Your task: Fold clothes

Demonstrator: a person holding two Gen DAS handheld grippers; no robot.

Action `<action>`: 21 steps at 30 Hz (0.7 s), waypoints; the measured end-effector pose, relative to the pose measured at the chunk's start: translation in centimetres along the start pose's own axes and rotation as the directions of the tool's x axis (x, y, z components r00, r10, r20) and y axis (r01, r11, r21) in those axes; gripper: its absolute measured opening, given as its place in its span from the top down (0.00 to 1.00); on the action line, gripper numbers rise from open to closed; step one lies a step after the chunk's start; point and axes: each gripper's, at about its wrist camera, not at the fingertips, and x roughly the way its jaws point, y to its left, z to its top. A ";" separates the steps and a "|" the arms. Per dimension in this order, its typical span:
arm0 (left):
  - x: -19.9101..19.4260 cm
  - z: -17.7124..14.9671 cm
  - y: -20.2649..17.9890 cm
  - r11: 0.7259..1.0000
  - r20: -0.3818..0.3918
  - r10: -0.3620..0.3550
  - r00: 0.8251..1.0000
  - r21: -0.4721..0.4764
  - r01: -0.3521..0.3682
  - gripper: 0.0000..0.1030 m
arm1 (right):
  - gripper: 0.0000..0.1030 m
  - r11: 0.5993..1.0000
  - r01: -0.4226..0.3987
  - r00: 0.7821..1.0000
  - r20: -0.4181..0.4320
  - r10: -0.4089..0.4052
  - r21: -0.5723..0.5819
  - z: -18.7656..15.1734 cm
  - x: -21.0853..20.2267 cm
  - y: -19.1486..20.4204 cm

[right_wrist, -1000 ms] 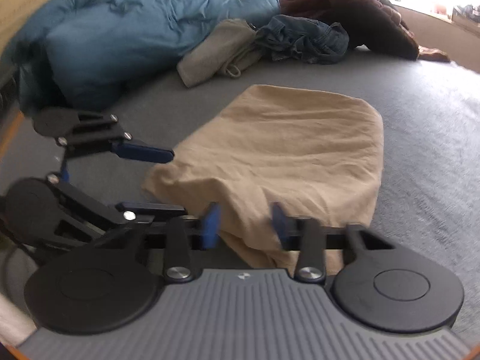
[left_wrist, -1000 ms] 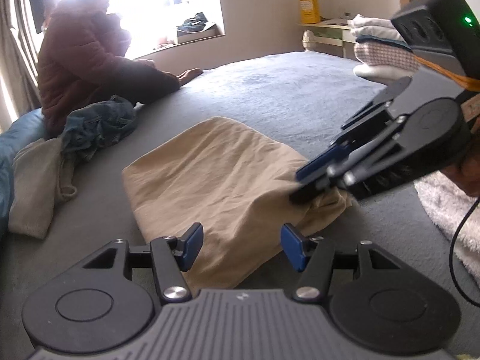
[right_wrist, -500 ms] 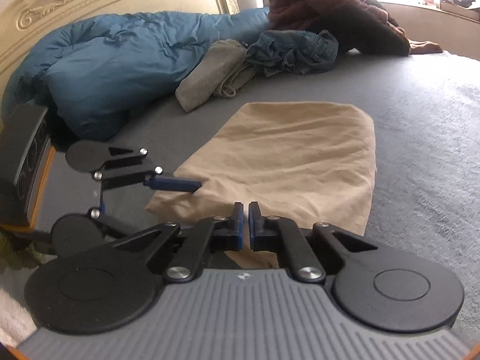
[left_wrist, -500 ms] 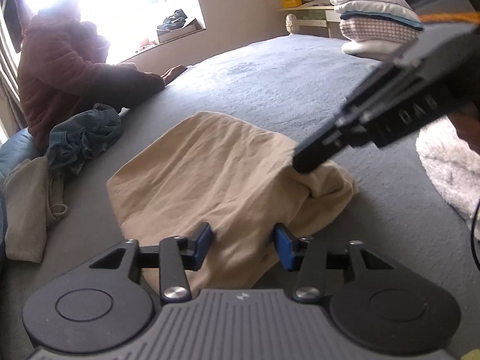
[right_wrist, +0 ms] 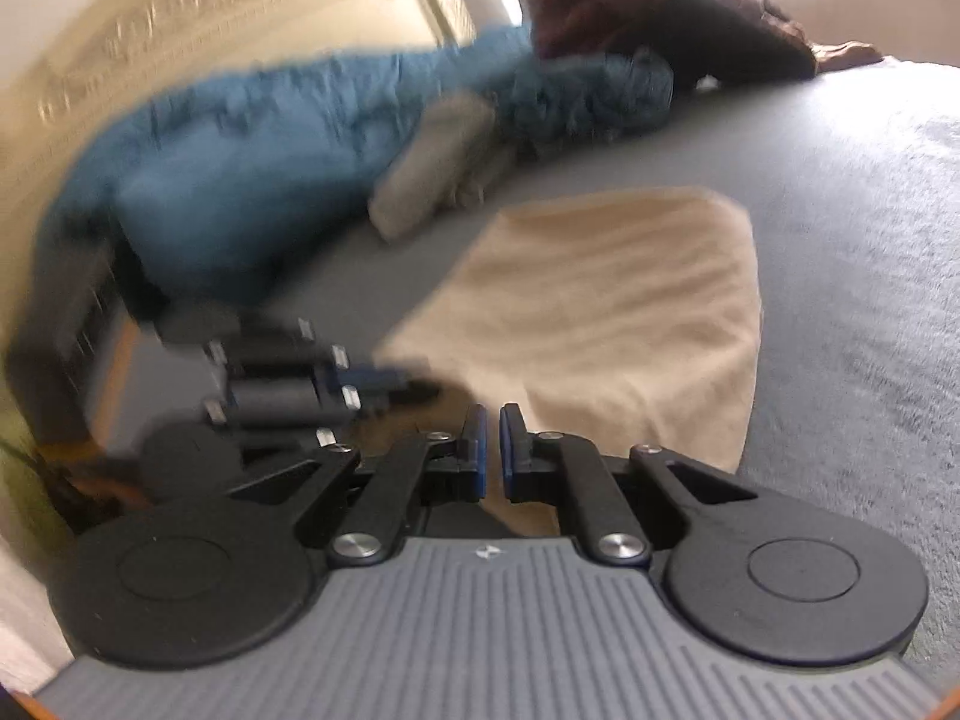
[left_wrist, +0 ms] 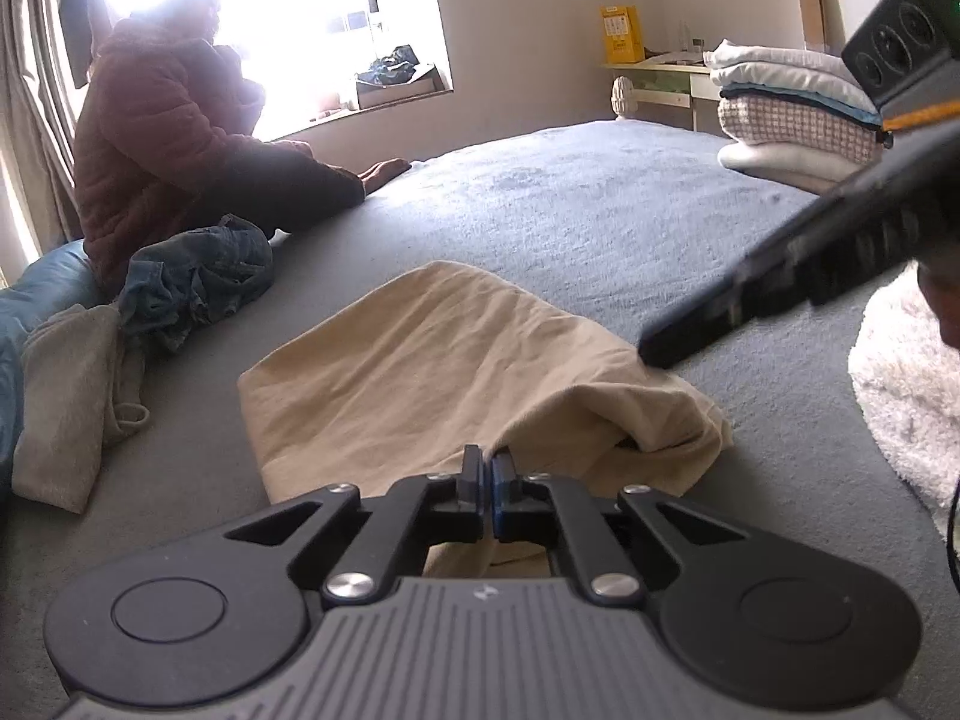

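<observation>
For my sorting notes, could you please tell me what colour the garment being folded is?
Beige, clearest in left wrist view.

Right wrist view's blue duvet [right_wrist: 240,180] motion-blurred

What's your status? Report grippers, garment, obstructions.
Left gripper and right gripper shut on the beige garment's near edge. Garment on grey bed. Nothing obstructing.

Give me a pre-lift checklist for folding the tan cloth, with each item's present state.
1. Left gripper shut on the tan cloth's near edge: ok.
2. Right gripper shut on the cloth: ok; its tip lifts the fabric in the left view.
3. Far half lying flat: ok.
4. Bed beyond the cloth free for the fold: ok.
5. Jeans apart from the cloth: ok.
6. All layers pinched: cannot tell.
</observation>
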 end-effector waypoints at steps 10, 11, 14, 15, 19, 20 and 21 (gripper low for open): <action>-0.9 -0.3 0.3 1.000 0.039 -0.018 0.999 -0.016 0.018 0.98 | 0.95 0.998 0.055 0.993 -0.106 -0.057 -0.019 -1.1 4.9 0.1; -0.9 -0.4 0.3 1.000 0.038 -0.022 0.999 -0.018 0.023 0.98 | 0.95 0.998 0.057 0.994 -0.090 -0.058 -0.014 -1.0 5.0 0.2; -1.1 -0.5 0.8 0.997 0.034 -0.072 0.997 -0.028 0.073 0.95 | 0.95 0.997 0.074 0.995 -0.068 -0.076 -0.024 -1.2 5.5 0.2; -1.2 -0.5 0.9 0.995 0.038 -0.086 0.996 -0.036 0.088 0.94 | 0.95 0.996 0.082 0.994 -0.064 -0.084 -0.029 -1.3 5.7 0.2; -1.9 0.1 1.7 0.986 0.079 -0.141 0.987 -0.081 0.148 0.73 | 0.95 0.994 0.096 0.994 -0.050 -0.099 -0.049 -1.4 5.9 0.1; -2.0 0.4 1.9 0.981 0.092 -0.160 0.983 -0.093 0.168 0.70 | 0.95 0.993 0.099 0.994 -0.049 -0.102 -0.057 -1.4 5.9 0.2; -2.1 0.7 2.1 0.977 0.105 -0.177 0.978 -0.105 0.188 0.69 | 0.95 0.993 0.101 0.993 -0.049 -0.104 -0.069 -1.5 6.0 0.3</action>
